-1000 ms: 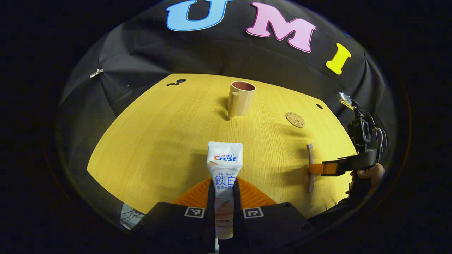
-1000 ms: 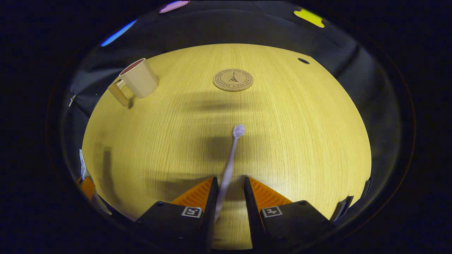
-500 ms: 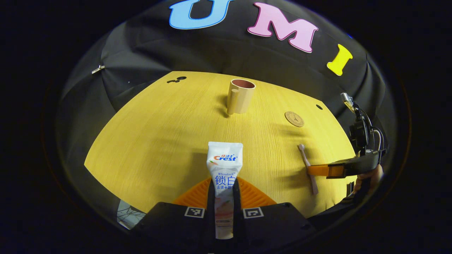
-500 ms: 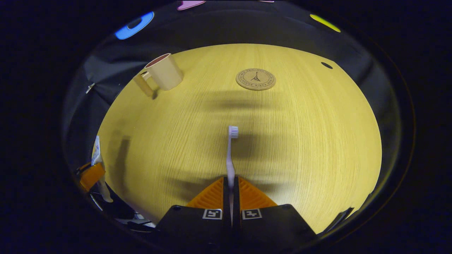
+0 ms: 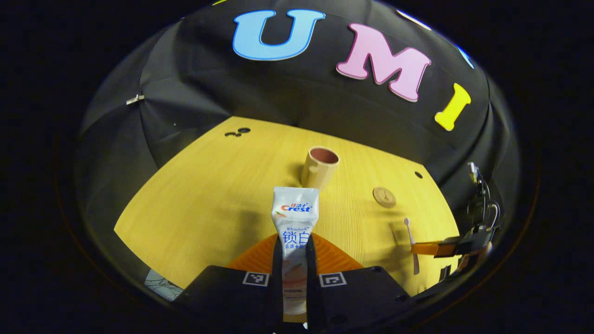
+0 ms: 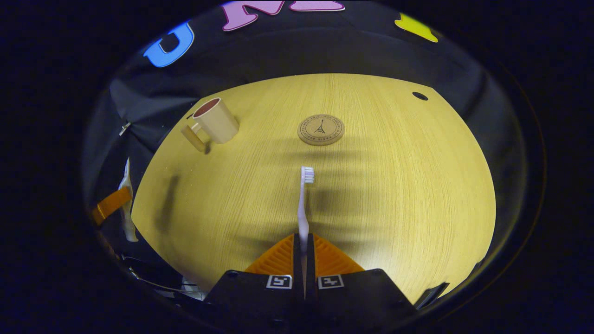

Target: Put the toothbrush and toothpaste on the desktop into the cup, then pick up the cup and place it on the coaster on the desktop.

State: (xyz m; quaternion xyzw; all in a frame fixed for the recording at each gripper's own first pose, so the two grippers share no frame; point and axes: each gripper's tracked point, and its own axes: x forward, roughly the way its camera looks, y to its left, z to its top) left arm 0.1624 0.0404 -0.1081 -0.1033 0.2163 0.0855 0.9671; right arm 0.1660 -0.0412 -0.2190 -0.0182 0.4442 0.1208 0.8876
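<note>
Wooden desktop (image 6: 394, 185), cup (image 6: 214, 121), coaster (image 6: 320, 130) apart

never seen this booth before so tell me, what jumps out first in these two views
The toothpaste tube stands out first, clamped upright between the left gripper fingers low in the left gripper view. Next is the toothbrush, pinched by the right gripper and pointing toward the round coaster. The beige cup stands empty at the desktop's far left.
</note>
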